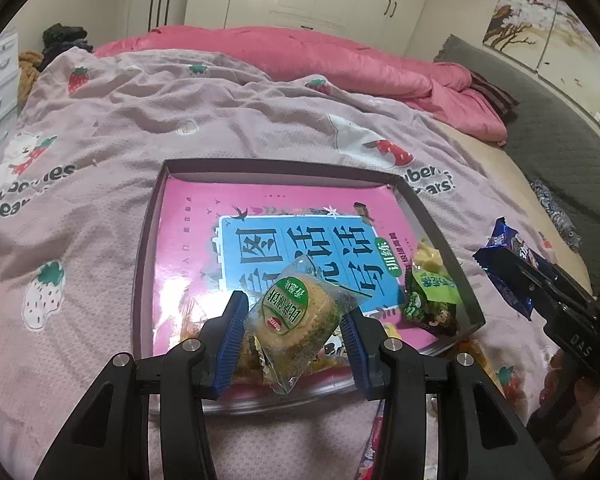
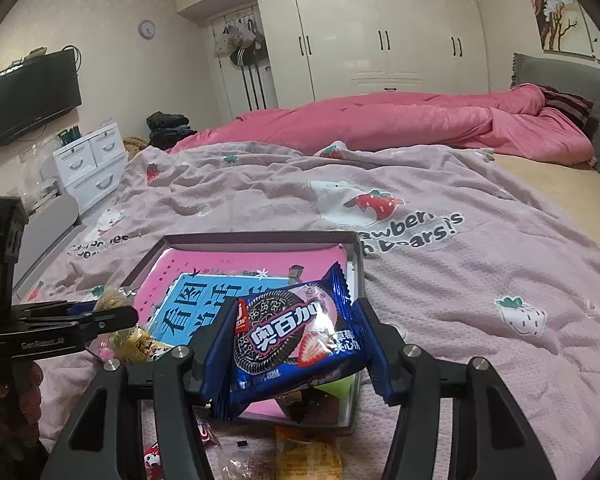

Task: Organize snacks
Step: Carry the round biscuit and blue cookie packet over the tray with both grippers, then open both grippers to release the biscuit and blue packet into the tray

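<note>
A shallow grey box [image 1: 432, 222] [image 2: 260, 237] lies on the bed with a pink and blue book [image 1: 188, 236] [image 2: 204, 268] flat inside it. My left gripper [image 1: 294, 312] is shut on a clear-wrapped round biscuit with a green label [image 1: 296, 316], held over the box's near edge. My right gripper [image 2: 296, 322] is shut on a blue sandwich-cookie packet [image 2: 288, 340] [image 1: 504, 268], held above the box's near right corner. Green snack packets [image 1: 432, 296] lie in the box's right corner. From the right wrist view the left gripper [image 2: 100, 312] shows at the left with the biscuit [image 2: 112, 300].
Loose snack packets lie on the pink strawberry-print bedspread [image 2: 460, 280] in front of the box, among them an orange one [image 2: 308, 456] and a red and white one [image 2: 156, 456]. A pink quilt [image 2: 400, 124] is bunched at the far side. White drawers [image 2: 92, 164] stand left of the bed.
</note>
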Motion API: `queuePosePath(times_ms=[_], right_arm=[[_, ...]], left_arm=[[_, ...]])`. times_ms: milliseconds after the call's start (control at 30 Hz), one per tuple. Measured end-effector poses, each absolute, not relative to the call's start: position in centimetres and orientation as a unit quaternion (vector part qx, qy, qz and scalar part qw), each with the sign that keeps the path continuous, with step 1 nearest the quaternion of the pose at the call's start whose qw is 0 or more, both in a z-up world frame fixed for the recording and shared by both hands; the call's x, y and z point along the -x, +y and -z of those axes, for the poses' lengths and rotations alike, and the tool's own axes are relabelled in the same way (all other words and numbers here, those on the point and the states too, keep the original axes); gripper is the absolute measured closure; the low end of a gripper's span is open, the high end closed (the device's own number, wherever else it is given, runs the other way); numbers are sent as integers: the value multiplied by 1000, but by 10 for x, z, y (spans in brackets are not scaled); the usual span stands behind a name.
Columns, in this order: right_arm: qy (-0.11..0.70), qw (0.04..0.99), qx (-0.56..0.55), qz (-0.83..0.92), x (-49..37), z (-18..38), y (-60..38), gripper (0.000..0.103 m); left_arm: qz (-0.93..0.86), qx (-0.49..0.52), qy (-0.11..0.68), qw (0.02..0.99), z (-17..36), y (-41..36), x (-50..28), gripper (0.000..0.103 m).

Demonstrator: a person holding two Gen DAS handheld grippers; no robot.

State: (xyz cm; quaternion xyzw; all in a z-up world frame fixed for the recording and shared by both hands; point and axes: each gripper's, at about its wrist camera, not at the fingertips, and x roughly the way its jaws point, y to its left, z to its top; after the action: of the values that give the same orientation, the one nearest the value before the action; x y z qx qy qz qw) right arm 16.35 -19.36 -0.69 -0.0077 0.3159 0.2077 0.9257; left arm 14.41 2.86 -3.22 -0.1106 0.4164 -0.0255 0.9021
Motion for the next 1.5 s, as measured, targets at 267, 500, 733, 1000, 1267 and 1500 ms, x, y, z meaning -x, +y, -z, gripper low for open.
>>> queuePosePath(times_ms=[267, 500, 733, 1000, 1267, 1500], right_arm=[[326, 919, 28, -221, -165, 15, -181, 45], [334, 912, 47, -233, -166, 23, -170, 45], [343, 907, 58, -239, -168, 30, -164, 45], [354, 901, 66, -244, -170, 37, -157, 45], [358, 900, 74, -237, -173, 42, -154, 45], [354, 901, 83, -234, -173, 45, -151, 45]], left_arm=[[27, 95, 421, 902, 37, 19, -155, 55], [31, 86, 431, 898, 45, 11, -167, 55], [34, 78, 444, 892, 53, 6, -173, 55], [37, 75, 458, 885, 59, 4, -178, 55], [39, 71, 469, 880, 65, 4, -179, 55], [40, 69, 472, 878, 67, 3, -179, 55]])
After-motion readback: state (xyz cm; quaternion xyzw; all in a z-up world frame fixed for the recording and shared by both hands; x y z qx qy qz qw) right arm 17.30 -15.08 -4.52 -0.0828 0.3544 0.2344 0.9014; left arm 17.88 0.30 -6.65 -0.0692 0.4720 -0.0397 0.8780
